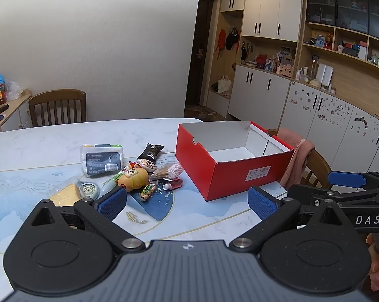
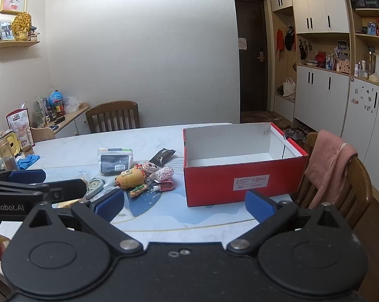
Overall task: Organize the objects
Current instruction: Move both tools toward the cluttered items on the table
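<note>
Left wrist cam: left gripper (image 1: 187, 202) jaws wide apart, nothing btwn; clutter pile (image 1: 129, 173) on table (image 1: 51, 146), left of empty red box (image 1: 229, 166).

Right wrist cam: right gripper (image 2: 184, 205) spread wide too, empty.

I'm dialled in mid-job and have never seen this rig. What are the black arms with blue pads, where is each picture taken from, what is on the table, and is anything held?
These are two handheld grippers, not robot arms; a person carries one in each hand. Each picture comes from a camera on one gripper, looking along its fingers. The left gripper and the right gripper both stand wide open, holding nothing. Each also shows at the edge of the other's view. On the table a red box sits open and looks empty. Left of it lies a pile of small items, including a yellow toy, a grey packet and a dark wrapper.
</note>
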A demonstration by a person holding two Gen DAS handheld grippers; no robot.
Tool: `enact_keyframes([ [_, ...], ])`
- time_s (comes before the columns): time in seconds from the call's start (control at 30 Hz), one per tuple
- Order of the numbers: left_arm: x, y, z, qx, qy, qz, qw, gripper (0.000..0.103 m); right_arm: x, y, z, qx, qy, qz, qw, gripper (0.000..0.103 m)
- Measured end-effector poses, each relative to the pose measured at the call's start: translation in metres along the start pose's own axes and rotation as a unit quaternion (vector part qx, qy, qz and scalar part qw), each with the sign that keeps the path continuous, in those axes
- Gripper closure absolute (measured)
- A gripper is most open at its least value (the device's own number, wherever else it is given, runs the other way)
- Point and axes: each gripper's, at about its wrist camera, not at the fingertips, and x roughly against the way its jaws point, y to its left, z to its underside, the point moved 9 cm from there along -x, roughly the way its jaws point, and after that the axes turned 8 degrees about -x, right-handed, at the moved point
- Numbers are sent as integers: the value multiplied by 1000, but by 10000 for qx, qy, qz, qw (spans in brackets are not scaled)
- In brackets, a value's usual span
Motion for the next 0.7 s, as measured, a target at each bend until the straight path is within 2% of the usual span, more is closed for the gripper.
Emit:
enact_keyframes([
  [0.7,5,1,1,149,-9,-52,9999,0,4,4,-3,68,-6,-229,9997,0],
])
